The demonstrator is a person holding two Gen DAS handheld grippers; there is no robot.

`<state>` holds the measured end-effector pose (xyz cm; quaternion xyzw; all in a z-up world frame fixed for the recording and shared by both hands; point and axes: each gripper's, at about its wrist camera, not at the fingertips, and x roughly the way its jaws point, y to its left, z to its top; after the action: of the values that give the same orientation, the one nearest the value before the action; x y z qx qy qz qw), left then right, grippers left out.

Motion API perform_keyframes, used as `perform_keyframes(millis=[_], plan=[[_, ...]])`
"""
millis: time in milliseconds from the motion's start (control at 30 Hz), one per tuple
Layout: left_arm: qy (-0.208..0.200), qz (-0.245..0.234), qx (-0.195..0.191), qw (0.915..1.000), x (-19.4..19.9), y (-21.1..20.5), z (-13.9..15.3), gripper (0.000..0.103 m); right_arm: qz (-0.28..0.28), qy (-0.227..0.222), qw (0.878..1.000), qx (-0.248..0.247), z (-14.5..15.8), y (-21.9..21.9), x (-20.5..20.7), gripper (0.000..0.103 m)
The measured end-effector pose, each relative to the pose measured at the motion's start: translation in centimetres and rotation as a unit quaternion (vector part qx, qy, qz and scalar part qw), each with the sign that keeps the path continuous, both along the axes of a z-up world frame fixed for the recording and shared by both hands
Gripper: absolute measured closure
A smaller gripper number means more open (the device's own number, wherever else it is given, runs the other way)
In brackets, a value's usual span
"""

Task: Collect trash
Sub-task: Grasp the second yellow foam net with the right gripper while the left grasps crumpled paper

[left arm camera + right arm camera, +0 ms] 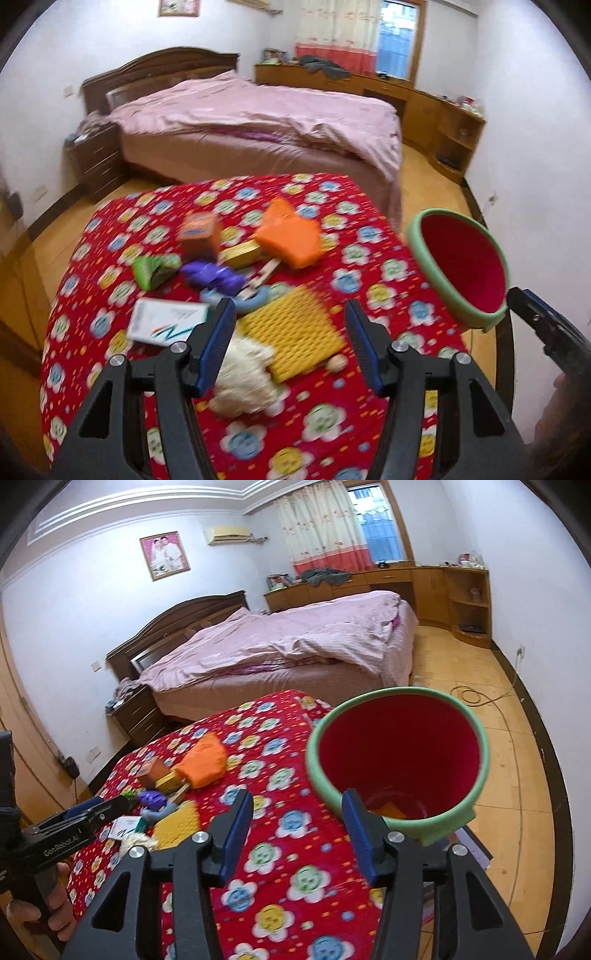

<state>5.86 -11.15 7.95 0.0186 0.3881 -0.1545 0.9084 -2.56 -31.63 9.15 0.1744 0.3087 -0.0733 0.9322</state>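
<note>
Both pairs of fingers stand apart, gripping nothing. Just past the left gripper (290,343) at twelve o'clock lies a crumpled white tissue (245,376) — likely light and soft, best pinched on a raised fold. The bin (397,760) waits at the right gripper's (295,834) one o'clock — rim nearest.

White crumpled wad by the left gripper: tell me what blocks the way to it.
Nothing visible does. The white crumpled wad lies on the cloth just below the left gripper, whose open jaws are empty; the yellow mat lies beside it.
</note>
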Motion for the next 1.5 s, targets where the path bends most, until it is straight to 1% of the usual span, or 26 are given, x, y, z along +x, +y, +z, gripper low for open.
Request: perform_keyframes(millis=[133, 300, 500, 733, 900, 1000, 1067, 1100, 1200, 1367, 1500], plan=[[0.015, 0.025, 0.005, 0.9996, 0.0, 2.1, -1.3, 0.042, 0.014, 0.002, 1.0, 0.0, -0.3, 1.6, 0.1, 0.048], [0.035, 0.042, 0.012, 0.9984, 0.2, 3.8, -3.2, 0.042, 0.028, 0.012, 1.0, 0.001, -1.1, 3.4, 0.6, 0.048], [0.061, 0.054, 0.008, 0.9966, 1.2, 4.9, -5.4, 0.042, 0.038, 0.032, 0.999, 0.004, -2.5, 4.4, 1.3, 0.048], [0.074, 0.039, -0.022, 0.9963, 1.5, 5.2, -6.6, 0.042, 0.039, 0.055, 0.998, 0.008, -3.9, 4.9, 2.0, 0.048], [0.087, 0.009, -0.049, 0.995, 1.1, 4.6, -6.9, 0.042, 0.044, 0.064, 0.997, 0.009, -4.4, 5.4, 2.6, 0.048], [0.09, -0.009, -0.052, 0.9945, 0.9, 3.9, -7.3, 0.048, 0.048, 0.066, 0.997, 0.009, -4.7, 5.8, 2.9, 0.048], [0.095, -0.022, -0.06, 0.9935, 0.8, 3.4, -7.5, 0.056, 0.051, 0.067, 0.996, 0.009, -4.8, 6.0, 3.1, 0.048], [0.095, -0.027, -0.064, 0.993, 0.8, 3.2, -7.5, 0.062, 0.052, 0.067, 0.996, 0.01, -4.8, 6.1, 3.1, 0.048], [0.089, -0.041, -0.069, 0.9928, 0.5, 2.7, -7.4, 0.07, 0.056, 0.068, 0.996, 0.009, -4.8, 6.3, 3.3, 0.048], [0.071, -0.038, -0.091, 0.9925, 0.2, 3.7, -5.8, 0.073, 0.065, 0.07, 0.995, 0.011, -5.0, 6.8, 3.6, 0.048], [0.036, -0.016, -0.091, 0.9951, 0.2, 5.2, -3.7, 0.073, 0.08, 0.075, 0.994, 0.011, -5.3, 7.4, 4.4, 0.048]])
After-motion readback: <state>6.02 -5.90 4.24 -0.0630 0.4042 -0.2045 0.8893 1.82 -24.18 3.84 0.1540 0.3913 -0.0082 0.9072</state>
